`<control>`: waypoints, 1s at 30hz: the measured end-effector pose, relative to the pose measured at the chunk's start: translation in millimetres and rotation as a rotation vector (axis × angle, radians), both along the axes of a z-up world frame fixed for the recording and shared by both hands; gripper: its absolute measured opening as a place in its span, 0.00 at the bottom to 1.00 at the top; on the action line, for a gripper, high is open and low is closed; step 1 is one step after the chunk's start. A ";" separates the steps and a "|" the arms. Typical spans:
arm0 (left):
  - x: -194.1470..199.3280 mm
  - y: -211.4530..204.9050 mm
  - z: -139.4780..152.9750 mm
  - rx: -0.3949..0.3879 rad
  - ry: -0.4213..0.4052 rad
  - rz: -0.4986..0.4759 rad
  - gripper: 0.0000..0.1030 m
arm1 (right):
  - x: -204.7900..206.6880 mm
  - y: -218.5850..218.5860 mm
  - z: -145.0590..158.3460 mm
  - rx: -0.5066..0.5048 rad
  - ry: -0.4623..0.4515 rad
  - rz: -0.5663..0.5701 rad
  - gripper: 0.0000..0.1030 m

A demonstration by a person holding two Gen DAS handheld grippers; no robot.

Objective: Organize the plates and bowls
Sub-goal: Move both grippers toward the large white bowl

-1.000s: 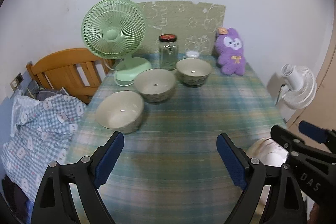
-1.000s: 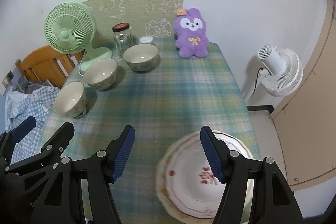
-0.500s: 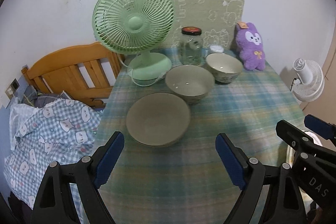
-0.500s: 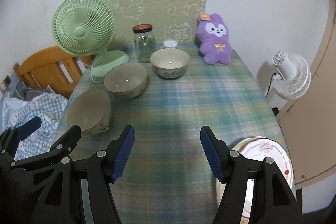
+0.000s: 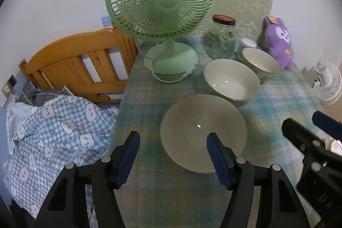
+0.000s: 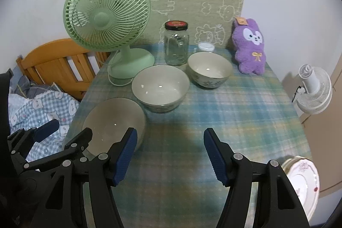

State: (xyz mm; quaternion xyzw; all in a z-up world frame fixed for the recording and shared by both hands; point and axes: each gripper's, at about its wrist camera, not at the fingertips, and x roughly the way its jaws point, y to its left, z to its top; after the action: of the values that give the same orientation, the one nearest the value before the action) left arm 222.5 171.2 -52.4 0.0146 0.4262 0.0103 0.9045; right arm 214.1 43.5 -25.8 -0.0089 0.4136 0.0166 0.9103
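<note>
Both jaws stand wide apart and empty: your left gripper (image 5: 172, 155) has pushed in over the last second until the nearest bowl (image 5: 203, 131) fills the lower centre of its view, its right jaw over the near rim, while your right gripper (image 6: 167, 155) has swung off the stacked plates (image 6: 303, 181), now at the lower right edge. That suggests the bowls come first; the middle bowl (image 6: 160, 88) and far bowl (image 6: 209, 71) trail toward upper centre on the table (image 6: 245, 112). Only partial letters "DA" on the right gripper body are readable.
</note>
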 end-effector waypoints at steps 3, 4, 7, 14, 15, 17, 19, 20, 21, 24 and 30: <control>7.7 5.3 -4.9 0.017 -0.013 0.010 0.58 | 9.7 10.0 -8.6 -0.003 0.007 -0.004 0.65; 10.7 6.6 -7.6 0.019 -0.010 0.007 0.57 | 12.1 11.9 -11.2 -0.003 0.010 -0.004 0.64; 19.3 12.1 -16.5 0.017 -0.001 0.003 0.54 | 22.0 17.0 -21.0 0.002 0.026 -0.003 0.62; 33.9 13.4 -36.8 0.036 0.032 -0.012 0.43 | 42.5 25.1 -43.3 0.004 0.068 -0.015 0.51; 35.6 13.3 -37.5 0.039 0.034 -0.012 0.43 | 45.4 26.4 -47.2 0.007 0.076 -0.015 0.50; 39.5 14.0 -40.4 0.034 0.041 -0.012 0.42 | 49.2 29.2 -52.3 0.005 0.088 -0.012 0.46; 43.2 15.1 -44.4 0.026 0.056 -0.013 0.40 | 53.1 32.0 -57.4 0.000 0.101 -0.011 0.41; 44.8 15.7 -46.1 0.027 0.062 -0.011 0.38 | 54.6 33.0 -59.3 -0.003 0.104 -0.013 0.39; 45.9 16.3 -48.1 0.025 0.068 -0.011 0.37 | 56.5 34.0 -61.5 -0.006 0.110 -0.016 0.36; 49.3 18.4 -52.3 0.015 0.085 -0.005 0.32 | 61.2 35.9 -67.3 -0.011 0.122 -0.018 0.29; 55.8 20.6 -57.4 -0.037 0.109 -0.024 0.20 | 68.9 34.2 -75.6 0.018 0.144 -0.011 0.20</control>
State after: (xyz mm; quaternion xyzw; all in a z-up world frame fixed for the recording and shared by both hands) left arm 278.2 191.8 -109.9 0.0037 0.4746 -0.0091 0.8801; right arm 283.0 77.7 -101.4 0.0026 0.4780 0.0161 0.8782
